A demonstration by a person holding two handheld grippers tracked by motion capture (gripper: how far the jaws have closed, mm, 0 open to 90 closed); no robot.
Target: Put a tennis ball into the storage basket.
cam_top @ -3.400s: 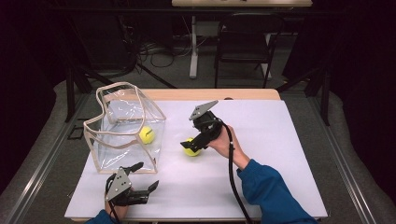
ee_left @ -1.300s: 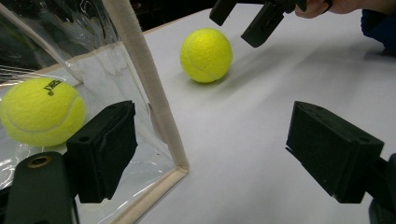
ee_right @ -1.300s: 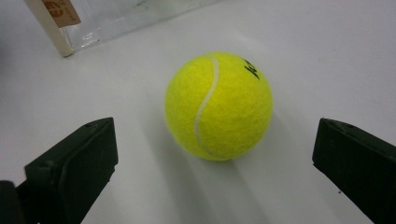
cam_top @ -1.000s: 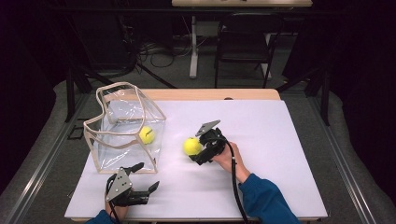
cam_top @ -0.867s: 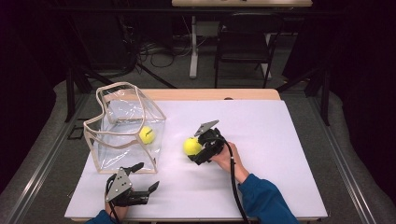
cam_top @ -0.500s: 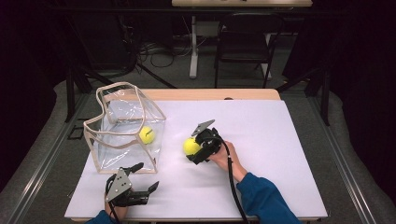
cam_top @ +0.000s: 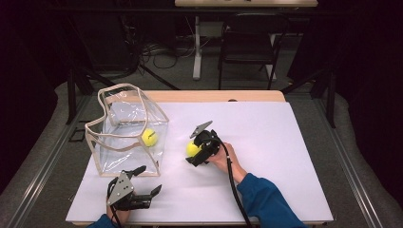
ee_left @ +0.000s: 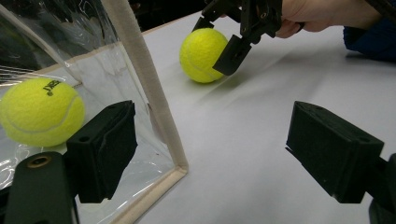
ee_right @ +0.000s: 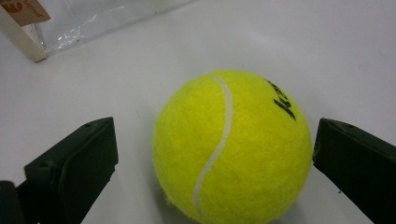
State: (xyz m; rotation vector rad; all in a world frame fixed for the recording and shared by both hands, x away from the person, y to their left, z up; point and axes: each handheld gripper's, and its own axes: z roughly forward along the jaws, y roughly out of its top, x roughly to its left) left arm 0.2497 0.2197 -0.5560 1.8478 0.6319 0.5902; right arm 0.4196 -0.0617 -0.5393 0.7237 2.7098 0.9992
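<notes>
Jaws of the right gripper (cam_top: 196, 152) stand apart around a tennis ball (ee_right: 232, 145) on the desk (cam_top: 285, 142); the left gripper (cam_top: 142, 183) rests with its jaws wide apart beside the clear bag (cam_top: 126, 128).

Two tennis balls (cam_top: 192, 148) (cam_top: 149, 137); one clear bag (cam_top: 124, 124); two tongs (cam_top: 196, 151) (cam_top: 146, 181); one chair (cam_top: 248, 43).

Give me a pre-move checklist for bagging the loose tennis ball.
1. Loose ball sits between the right gripper fingers: ok.
2. Fingers closed on the loose ball: not ok, a gap shows on one side.
3. Loose ball resting on the table: ok.
4. Clear bag upright, mouth open upward: ok.
5. Room in the bag beside the bagged ball: ok.
6. Left gripper open, off the path to the bag: ok.
</notes>
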